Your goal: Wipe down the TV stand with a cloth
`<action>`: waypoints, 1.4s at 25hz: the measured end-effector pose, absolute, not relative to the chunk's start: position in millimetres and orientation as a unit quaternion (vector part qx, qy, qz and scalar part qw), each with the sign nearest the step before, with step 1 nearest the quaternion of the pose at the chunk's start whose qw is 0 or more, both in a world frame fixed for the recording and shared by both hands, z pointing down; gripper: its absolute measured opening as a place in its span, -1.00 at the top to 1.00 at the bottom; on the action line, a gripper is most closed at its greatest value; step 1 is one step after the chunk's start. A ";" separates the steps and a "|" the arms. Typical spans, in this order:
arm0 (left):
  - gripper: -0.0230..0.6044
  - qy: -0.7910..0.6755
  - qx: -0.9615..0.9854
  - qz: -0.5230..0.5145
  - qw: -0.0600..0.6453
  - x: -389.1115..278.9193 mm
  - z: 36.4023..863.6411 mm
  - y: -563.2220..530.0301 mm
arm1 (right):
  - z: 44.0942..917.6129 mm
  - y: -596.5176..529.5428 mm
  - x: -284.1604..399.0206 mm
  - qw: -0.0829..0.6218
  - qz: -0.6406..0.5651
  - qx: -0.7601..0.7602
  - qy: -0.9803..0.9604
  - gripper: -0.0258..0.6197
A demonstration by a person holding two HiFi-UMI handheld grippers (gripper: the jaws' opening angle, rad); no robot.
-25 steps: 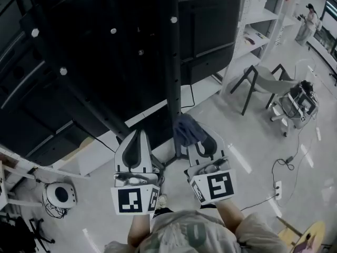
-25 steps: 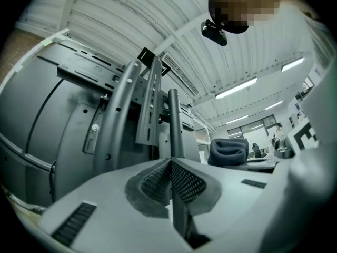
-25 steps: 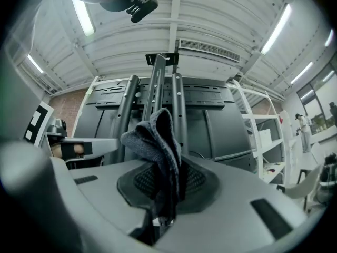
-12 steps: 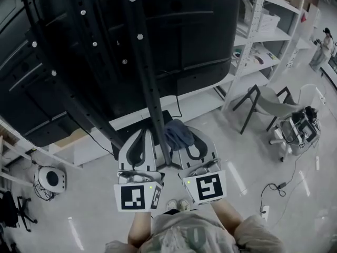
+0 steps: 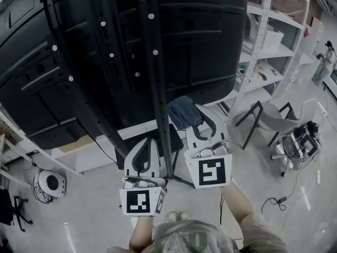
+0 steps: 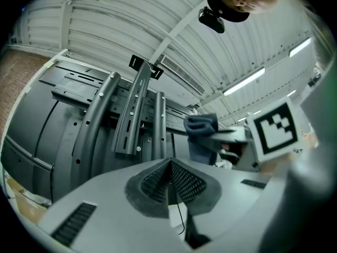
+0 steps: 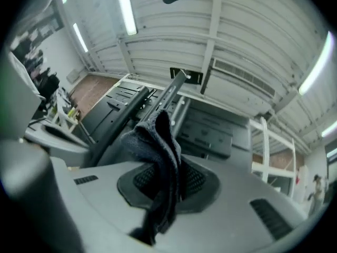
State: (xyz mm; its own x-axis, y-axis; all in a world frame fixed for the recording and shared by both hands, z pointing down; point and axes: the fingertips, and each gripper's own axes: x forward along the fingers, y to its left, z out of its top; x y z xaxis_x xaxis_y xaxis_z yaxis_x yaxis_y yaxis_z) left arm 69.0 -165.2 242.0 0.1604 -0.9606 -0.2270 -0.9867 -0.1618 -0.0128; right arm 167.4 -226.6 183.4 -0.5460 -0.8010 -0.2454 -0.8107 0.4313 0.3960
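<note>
Grey plastic jaws of the left gripper (image 6: 169,168) are pressed together with nothing between them; it hangs low, just left of the post (image 5: 158,88). That black metal post is the stand's upright. It runs up the TV's (image 5: 210,41) back and is dotted with bolts (image 5: 151,16).

Just right of the post, and higher, the right gripper (image 7: 176,179) is clamped on the blue cloth (image 5: 182,113). A bunched fold sticks out past the jaw tips and a tail hangs below them. The cloth sits close against the post's right edge, though no view shows whether it actually touches. Shelves (image 5: 274,51) and a chair (image 5: 263,115) stand well off to the right, clear of the work.

The wipe should go best if the protruding fold, not the hard jaw tips, meets the metal. It would help to turn the gripper so the cloth lies flat on the post's face, then stroke along its length with light, steady pressure. The bolts could snag the loose tail, so pass beside them or lift slightly over each one. The left gripper looks best kept off to its own side.
</note>
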 end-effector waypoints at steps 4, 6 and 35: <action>0.88 0.646 -0.754 0.083 0.085 59.2 238.4 -164.5 | 83.1 -242.2 152.8 0.018 0.383 -0.506 0.772 0.74; 0.88 0.648 -0.752 0.084 0.088 54.4 235.8 -162.9 | 38.7 -243.9 138.0 0.011 0.466 -0.513 0.721 0.74; 0.88 0.640 -0.759 0.100 0.066 23.6 244.4 -154.7 | -20.0 -290.8 73.1 -0.171 0.645 -0.558 0.493 0.74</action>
State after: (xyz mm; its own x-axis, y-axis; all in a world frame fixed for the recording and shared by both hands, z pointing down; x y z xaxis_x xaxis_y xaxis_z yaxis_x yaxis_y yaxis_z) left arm 23.6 -154.7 244.4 0.1620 -0.9582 -0.2359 -0.9845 -0.1731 0.0271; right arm 73.1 -290.8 -20.0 -0.3187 -0.7703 -0.5523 -0.3294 -0.4563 0.8266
